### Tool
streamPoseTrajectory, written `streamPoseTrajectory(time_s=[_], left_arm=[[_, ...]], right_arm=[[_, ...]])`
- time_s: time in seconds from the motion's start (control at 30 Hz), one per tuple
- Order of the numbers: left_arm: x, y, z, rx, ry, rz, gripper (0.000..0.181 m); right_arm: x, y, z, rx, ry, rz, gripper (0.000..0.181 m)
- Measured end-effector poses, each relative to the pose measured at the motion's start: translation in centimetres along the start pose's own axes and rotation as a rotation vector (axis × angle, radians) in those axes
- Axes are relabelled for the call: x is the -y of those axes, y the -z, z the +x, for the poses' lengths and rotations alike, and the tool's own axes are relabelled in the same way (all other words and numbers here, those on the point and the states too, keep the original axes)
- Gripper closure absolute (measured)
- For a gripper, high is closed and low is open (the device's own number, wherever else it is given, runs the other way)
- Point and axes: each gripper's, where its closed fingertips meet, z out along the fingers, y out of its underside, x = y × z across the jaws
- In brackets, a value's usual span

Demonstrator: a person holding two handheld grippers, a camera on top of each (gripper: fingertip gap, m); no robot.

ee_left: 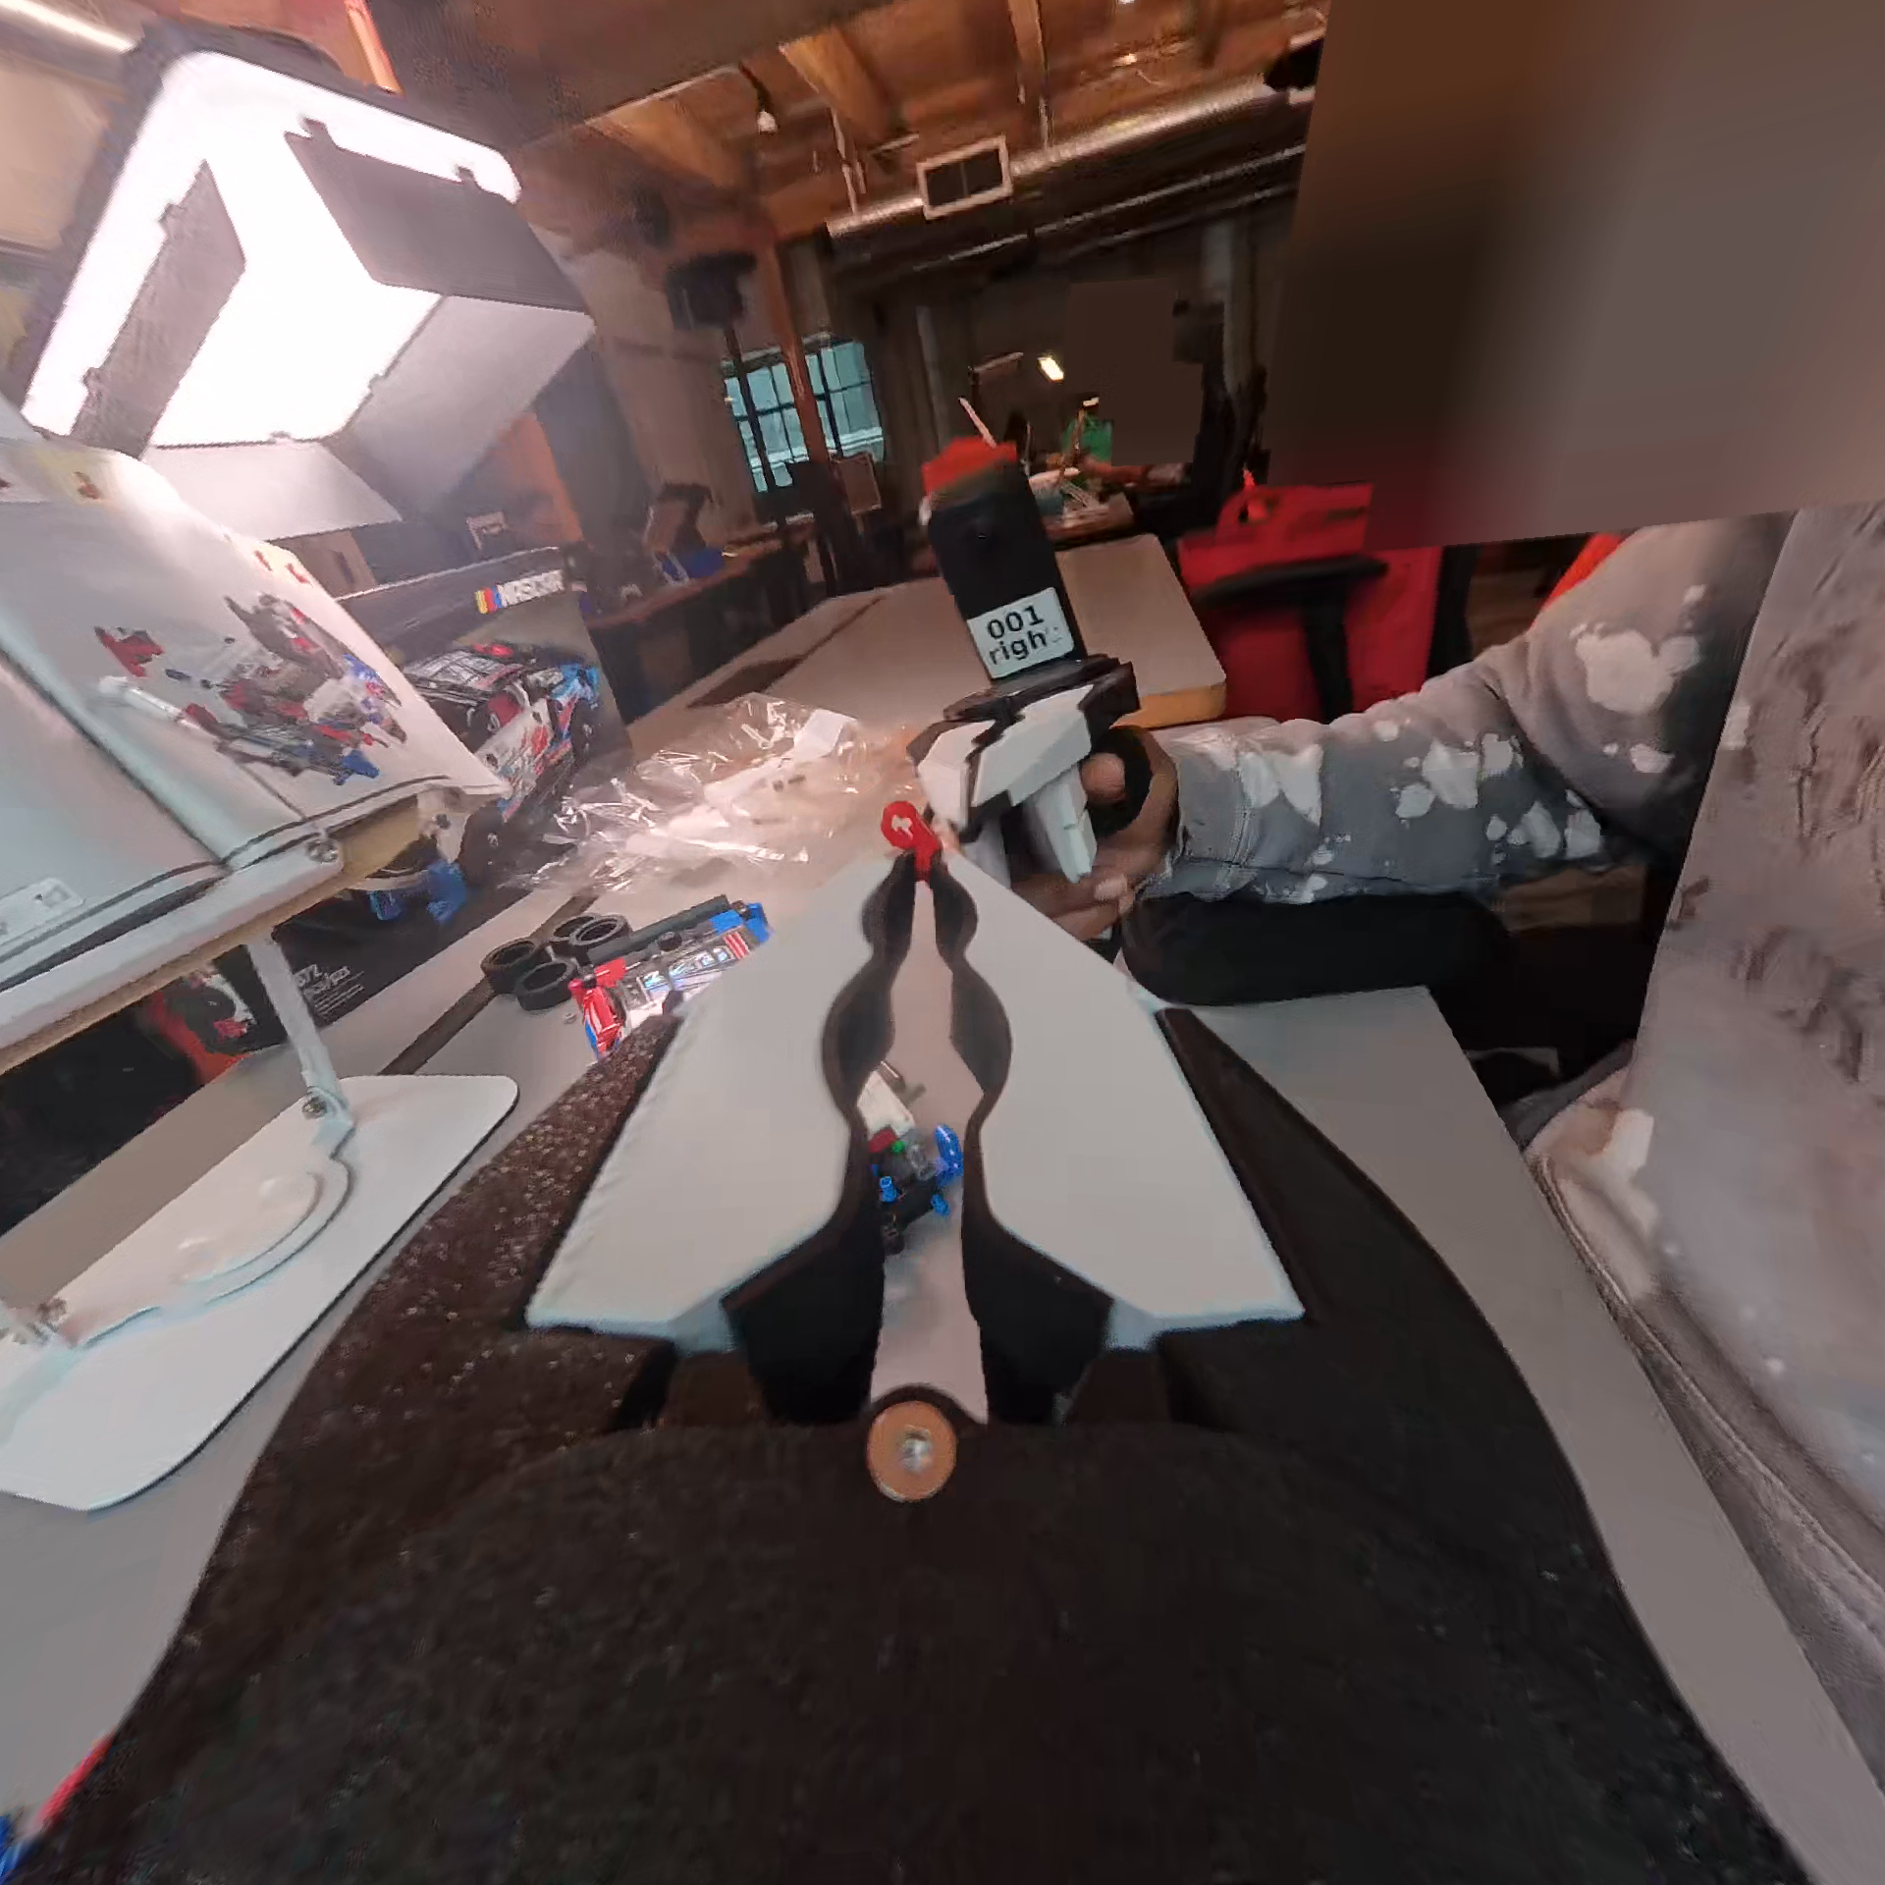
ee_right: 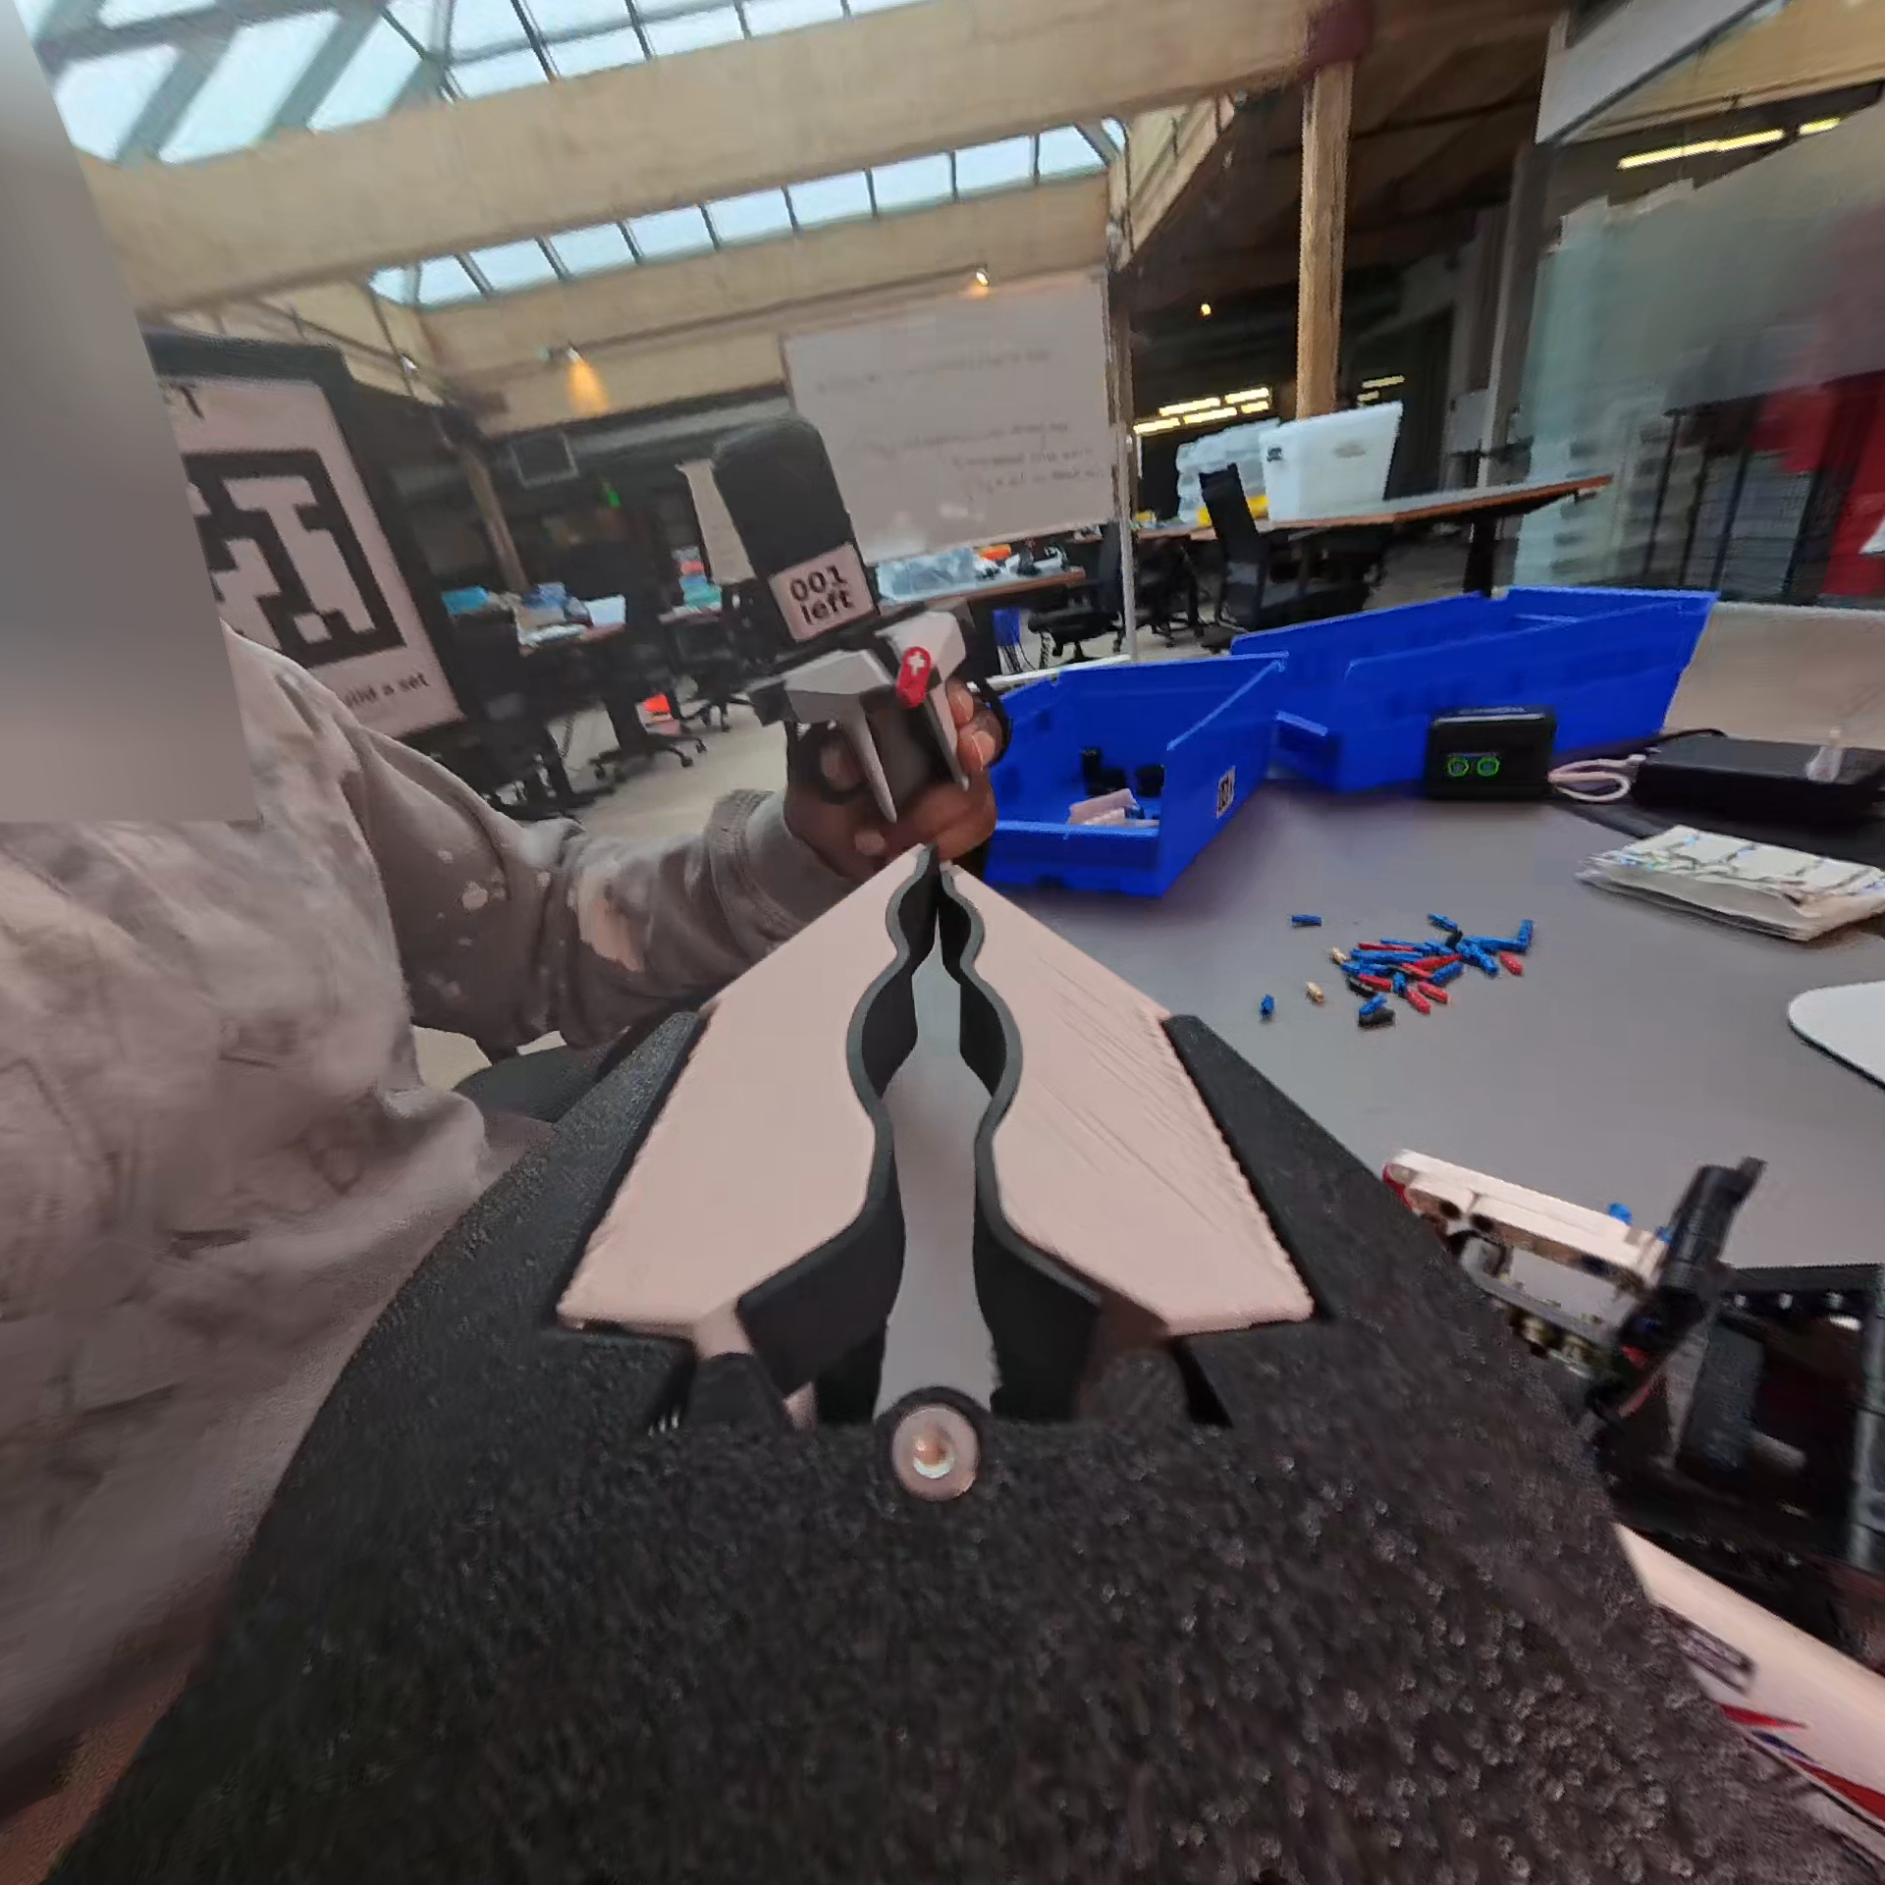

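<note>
My left gripper (ee_left: 923, 875) is shut on a small red plastic piece (ee_left: 911, 831), which sticks up from its fingertips. The same piece (ee_right: 913, 675) shows at that gripper's tips in the right wrist view, held up in the air by a hand. My right gripper (ee_right: 936, 867) is shut, and nothing shows between its pads. In the left wrist view the right gripper (ee_left: 939, 811) is just right of the red piece, with its tips close to it. Both are held above a grey table (ee_right: 1428, 1071).
A part-built toy car (ee_left: 663, 969) and black tyres (ee_left: 546, 959) lie at the left, beside an instruction booklet on a white stand (ee_left: 204, 714) and clear bags (ee_left: 734, 775). Blue bins (ee_right: 1122, 775), a pile of small blue and red pins (ee_right: 1428, 964) and another model part (ee_right: 1591, 1275) are at the right. The gap from one gripper's tips to the other's is roughly 8 centimetres.
</note>
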Motion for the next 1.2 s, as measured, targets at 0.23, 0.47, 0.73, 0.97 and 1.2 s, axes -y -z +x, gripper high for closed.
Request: streamPoseTrajectory(time_s=[0.23,0.47,0.73,0.97,1.2], left_arm=[[-1.8,-3.4,1.5,-0.041,-0.038,-0.072,0.179],[-2.0,-3.7,2.3,-0.033,-0.074,-0.071,0.179],[-1.8,-3.9,2.6,-0.021,-0.100,-0.060,0.179],[-1.0,-4.0,3.1,-0.014,-0.114,-0.033,0.180],[2.7,0.3,0.4,0.045,0.030,0.142,0.180]], right_arm=[[0.3,-3.3,-1.3,0.067,-0.079,0.022,0.161],[-0.2,-3.6,-1.4,0.047,-0.107,0.013,0.174],[-0.4,-3.5,-1.8,0.077,-0.130,0.016,0.173],[0.2,-3.3,-2.5,0.117,-0.108,0.057,0.177],[2.2,1.3,-0.3,0.052,-0.086,0.118,0.177]])
